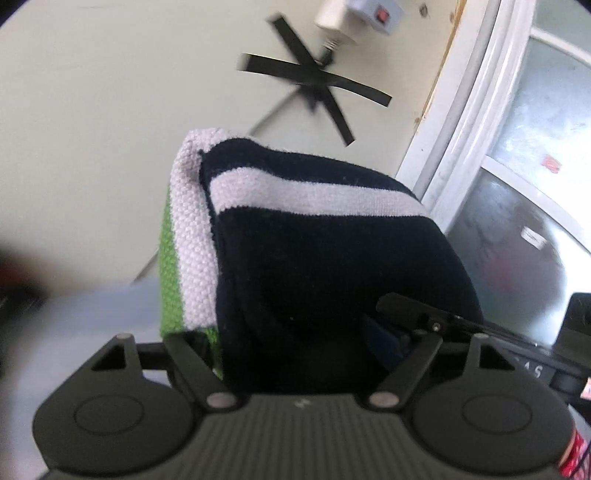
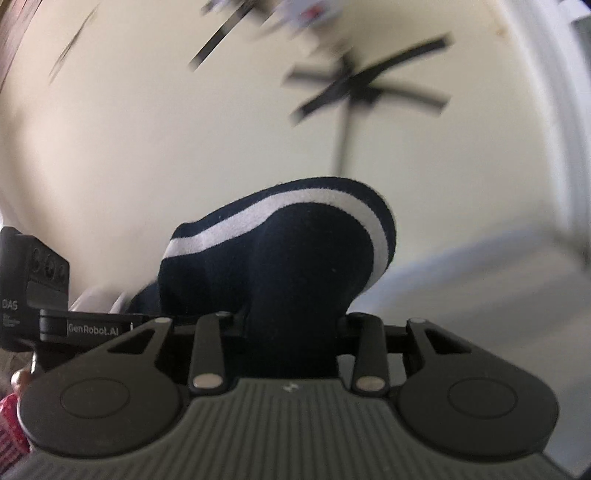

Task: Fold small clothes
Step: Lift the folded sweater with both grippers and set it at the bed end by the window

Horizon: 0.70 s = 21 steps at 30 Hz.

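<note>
Both grippers are holding one navy knitted garment with pale grey stripes and a green edge (image 1: 314,236) lifted off the surface. Bunched cloth is filling the left gripper (image 1: 295,339), whose jaws are standing fairly wide around it. Navy fabric is passing between the narrower jaws of the right gripper (image 2: 291,325), and its fingertips are hidden under the cloth. No containers are showing. Behind the garment a cream wall (image 1: 110,110) is carrying crossed strips of black tape (image 1: 314,81) and a white box with a red switch (image 1: 373,14). At right, a white window frame (image 1: 476,110) is bordering cloudy glass. Below, a pale grey-blue tabletop (image 2: 480,295) is blurring, and much of the right wrist view is smeared.
</note>
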Tool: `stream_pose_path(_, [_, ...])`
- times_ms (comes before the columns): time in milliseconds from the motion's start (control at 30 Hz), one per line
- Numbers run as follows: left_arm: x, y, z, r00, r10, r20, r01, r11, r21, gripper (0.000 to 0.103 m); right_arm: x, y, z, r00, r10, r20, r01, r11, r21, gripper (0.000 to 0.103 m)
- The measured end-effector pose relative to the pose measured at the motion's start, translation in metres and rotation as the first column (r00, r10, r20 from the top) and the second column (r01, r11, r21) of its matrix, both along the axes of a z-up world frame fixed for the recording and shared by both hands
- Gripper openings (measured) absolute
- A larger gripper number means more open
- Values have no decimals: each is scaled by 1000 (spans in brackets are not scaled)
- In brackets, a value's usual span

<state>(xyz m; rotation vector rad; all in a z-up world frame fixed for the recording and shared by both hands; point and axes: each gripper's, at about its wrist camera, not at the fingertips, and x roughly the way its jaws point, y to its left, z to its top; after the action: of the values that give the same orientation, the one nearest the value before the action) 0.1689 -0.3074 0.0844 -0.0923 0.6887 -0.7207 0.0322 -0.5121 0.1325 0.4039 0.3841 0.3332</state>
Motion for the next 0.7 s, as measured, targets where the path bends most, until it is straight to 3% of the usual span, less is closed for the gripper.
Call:
stream_pose_path(67, [25, -32, -8, 1000, -3, -22, 3, 1000, 15, 82, 24, -25, -2, 997, -73, 9, 73, 997, -1, 39])
stream_pose_path(167, [54, -70, -33, 998, 26, -63, -21, 997, 76, 82, 58, -62, -18, 983, -174, -53, 174, 985, -15, 39])
stream_pose_path(233, [66, -81, -52, 993, 63, -105, -50, 991, 125, 82, 77, -81, -35, 960, -245, -137, 241, 970, -43, 41])
stream_pose_path(300, [68, -78, -63, 986, 73, -150, -55, 991, 119, 83, 90, -93, -56, 922, -301, -244, 299, 953, -46, 53])
stream_pose_path(367, [58, -65, -63, 986, 83, -146, -68, 992, 105, 89, 83, -101, -59, 921, -304, -244, 313, 950, -4, 61])
stream_pose_path(467, [28, -39, -56, 989, 114, -89, -104, 988, 116, 92, 60, -95, -46, 900, -387, -200, 381, 922, -72, 76])
stream_pose_path(567, [-13, -16, -51, 990, 141, -8, -137, 974, 178, 94, 24, -83, -36, 859, -483, -170, 468, 875, -122, 76])
stream_pose_path(700, [-71, 18, -58, 984, 166, 64, -177, 958, 225, 102, -35, -55, -38, 873, -459, -163, 455, 888, -66, 77])
